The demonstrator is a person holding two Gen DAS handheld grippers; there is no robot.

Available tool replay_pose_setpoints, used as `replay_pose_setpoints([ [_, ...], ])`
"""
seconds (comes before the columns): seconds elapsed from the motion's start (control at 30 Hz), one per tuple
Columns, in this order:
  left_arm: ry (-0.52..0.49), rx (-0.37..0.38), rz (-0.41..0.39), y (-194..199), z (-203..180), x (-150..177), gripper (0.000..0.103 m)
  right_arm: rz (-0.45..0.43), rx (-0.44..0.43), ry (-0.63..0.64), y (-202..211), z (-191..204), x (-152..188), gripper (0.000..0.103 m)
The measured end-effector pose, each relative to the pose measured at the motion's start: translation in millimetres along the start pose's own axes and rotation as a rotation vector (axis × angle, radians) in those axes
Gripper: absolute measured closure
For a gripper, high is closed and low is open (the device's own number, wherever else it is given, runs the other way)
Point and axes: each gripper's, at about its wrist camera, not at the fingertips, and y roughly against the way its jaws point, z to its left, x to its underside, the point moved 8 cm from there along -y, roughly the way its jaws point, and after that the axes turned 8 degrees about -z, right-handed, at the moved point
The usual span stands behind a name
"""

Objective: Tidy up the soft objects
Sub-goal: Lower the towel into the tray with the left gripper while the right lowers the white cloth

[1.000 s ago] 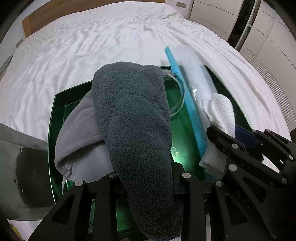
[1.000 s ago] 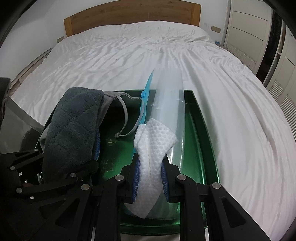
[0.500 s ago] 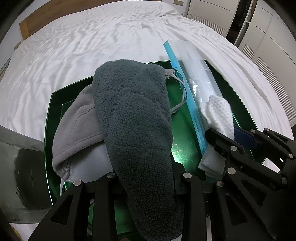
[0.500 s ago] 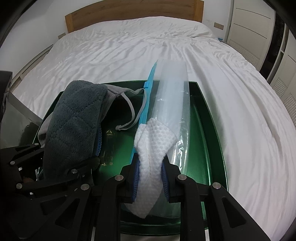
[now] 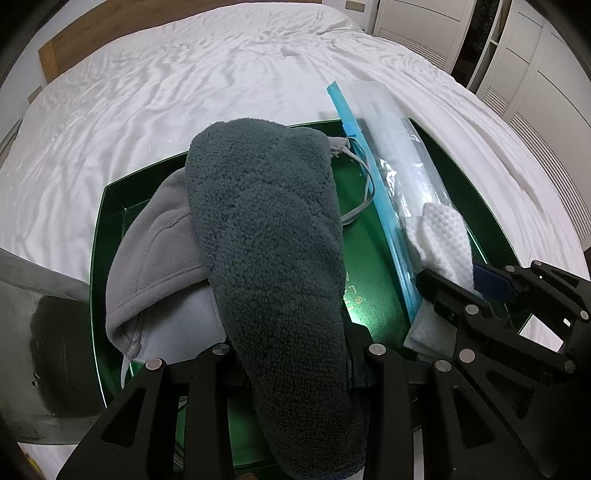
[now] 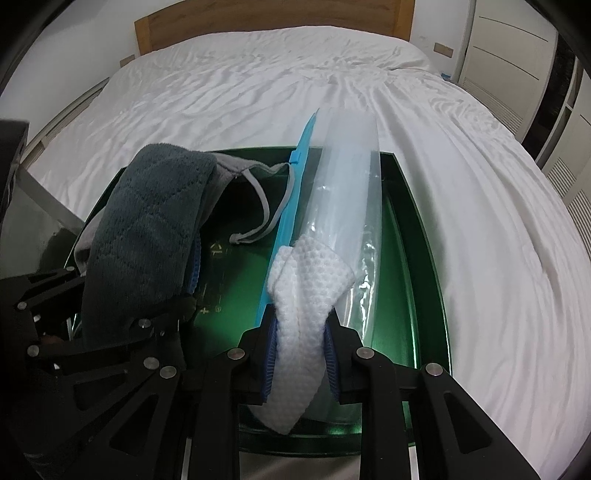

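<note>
Bed: wide bed with wrinkled white sheet (image 6: 332, 110), fills the room's centre.
Headboard: plain brown wooden headboard (image 6: 273, 22), at bed's far end.
Wardrobe: cream panelled wardrobe doors (image 6: 509, 55), right of bed.
Wall: white, behind headboard.

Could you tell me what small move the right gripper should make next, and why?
Probably ease the white cloth toward the clear bag: the right gripper pinches it beside that bag, over the green tray.

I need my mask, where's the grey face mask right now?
In the left wrist view, the grey face mask lies in the green tray, left side, partly under the dark grey towel between the left tool's fingers.
</note>
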Motion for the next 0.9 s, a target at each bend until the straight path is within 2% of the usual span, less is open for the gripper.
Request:
replay_pose_setpoints([
  [0.17, 0.0, -0.002, 0.0, -0.9, -1.0, -0.4, 0.071, -0.001, 0.006, 0.004, 2.5, -0.9, 0.1, 0.076],
  [0.5, -0.006, -0.014, -0.006, 3.2, 6.4, 6.3, 0.069, 0.002, 0.013, 0.005, 5.9, -3.2, 3.6, 0.075],
  [0.63, -0.014, -0.02, -0.013, 4.7, 6.6, 5.4, 0.069, -0.002, 0.016, 0.003, 7.4, -5.2, 1.3, 0.069],
  [0.9, -0.016, -0.029, -0.025, 8.4, 6.2, 4.8, 0.068, -0.002, 0.016, 0.003, 7.8, -6.3, 2.2, 0.069],
])
